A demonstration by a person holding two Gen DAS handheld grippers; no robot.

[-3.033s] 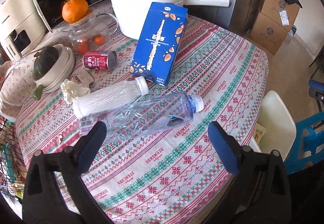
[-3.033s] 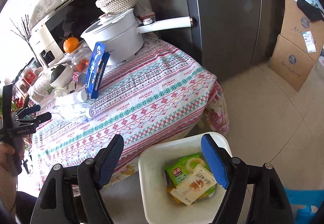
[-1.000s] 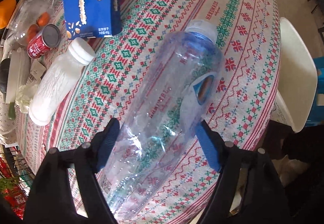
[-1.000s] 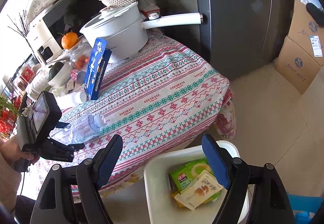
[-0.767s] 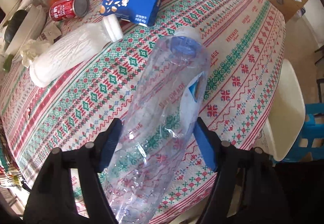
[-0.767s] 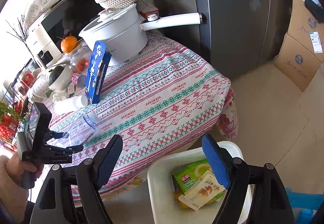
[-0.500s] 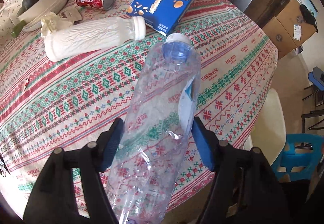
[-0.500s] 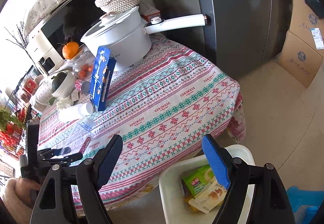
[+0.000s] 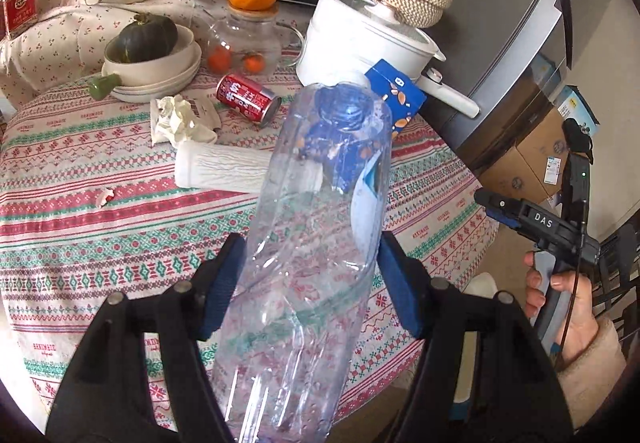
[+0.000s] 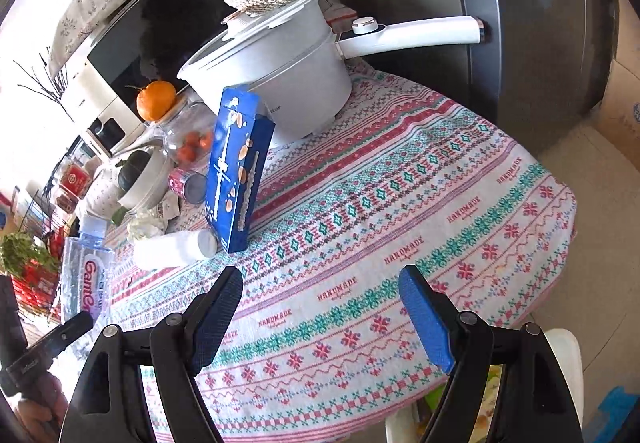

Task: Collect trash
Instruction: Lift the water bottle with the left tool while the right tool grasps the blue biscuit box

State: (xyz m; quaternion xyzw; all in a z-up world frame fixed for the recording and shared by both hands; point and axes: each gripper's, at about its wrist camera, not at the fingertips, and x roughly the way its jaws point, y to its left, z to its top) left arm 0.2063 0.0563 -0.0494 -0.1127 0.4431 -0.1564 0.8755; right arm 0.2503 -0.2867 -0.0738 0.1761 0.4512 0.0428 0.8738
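My left gripper [image 9: 310,279] is shut on a clear plastic bottle [image 9: 308,243] with a blue cap, lifted above the table and tilted up; it also shows at the left in the right wrist view [image 10: 86,279]. My right gripper [image 10: 320,307] is open and empty above the table's near edge; it shows at the right of the left wrist view [image 9: 532,219]. On the table lie a white bottle [image 9: 224,167], a red can [image 9: 246,99], crumpled paper [image 9: 176,119] and a blue carton [image 10: 238,171]. A white bin [image 10: 560,347] stands below the table edge.
A white pot [image 10: 276,79] with a long handle and a woven basket on its lid stands at the back. A glass jar with an orange on top [image 9: 250,23], a bowl with a squash [image 9: 152,51], a fridge [image 10: 520,23] and cardboard boxes [image 9: 528,155] surround the table.
My left gripper closed on the clear bottle, lifted it off the table and tipped it upward. My right gripper moved from over the bin to over the table edge, still open.
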